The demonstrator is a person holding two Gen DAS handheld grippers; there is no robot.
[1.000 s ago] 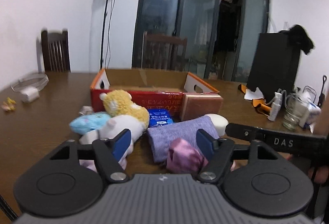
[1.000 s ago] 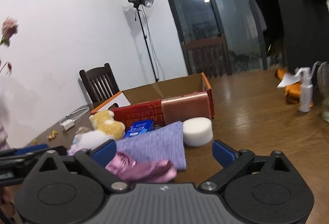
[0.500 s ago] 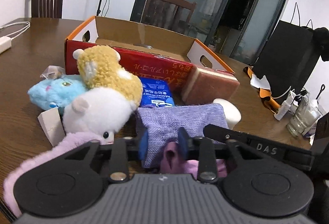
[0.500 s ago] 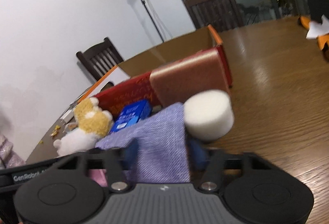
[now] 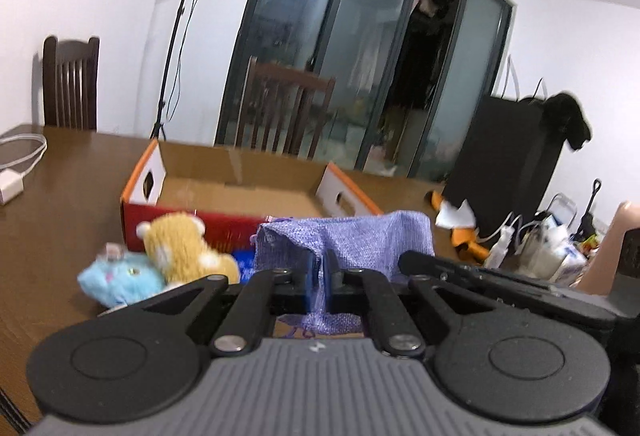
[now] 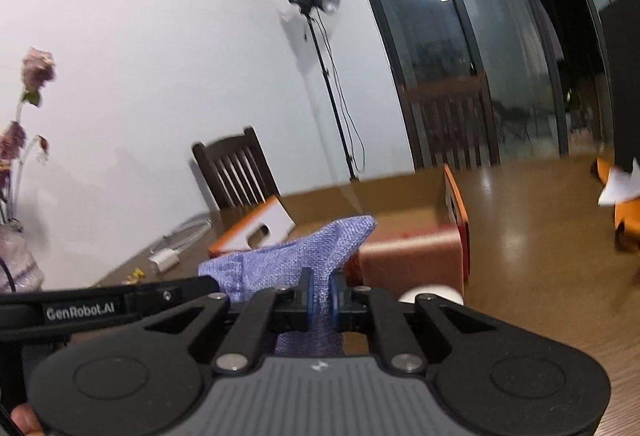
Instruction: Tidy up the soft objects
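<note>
My left gripper has just closed, its blue pads pinched tight with purple fabric caught between them. My right gripper has closed likewise, clamped on the same fabric. Both point slightly downward, side by side, each one's black arm crossing the other's view.

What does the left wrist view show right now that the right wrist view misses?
Left wrist only: the yellow plush and blue plush in front of the cardboard box.

Right wrist only: the white foam round and brown block.

Both: the purple cloth, pinched by the left gripper and right gripper, with the box behind.
</note>
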